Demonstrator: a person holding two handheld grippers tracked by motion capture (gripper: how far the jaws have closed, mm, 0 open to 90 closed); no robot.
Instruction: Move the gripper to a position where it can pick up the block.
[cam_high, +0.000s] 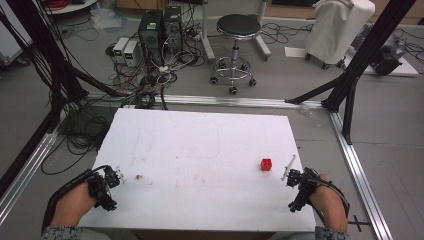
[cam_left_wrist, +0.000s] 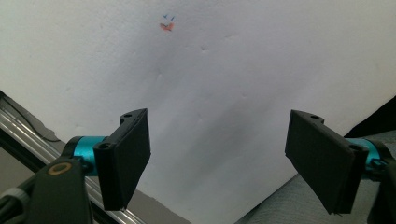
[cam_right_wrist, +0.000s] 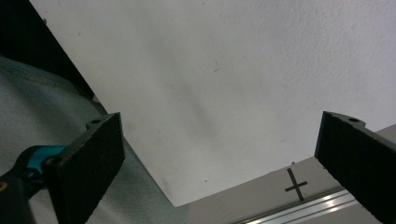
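Red cube (cam_high: 266, 164) on the table (cam_high: 200, 150) from above; left gripper (cam_left_wrist: 217, 154) and right gripper (cam_right_wrist: 219, 163) jaws apart.

Cube (cam_high: 266, 164) on table (cam_high: 200, 145), right side

Table (cam_high: 200, 145): matt white foam-like board, lightly scuffed. Red block (cam_high: 266, 164): smooth plastic. Stool (cam_high: 239, 25): black padded seat, chromed metal base.
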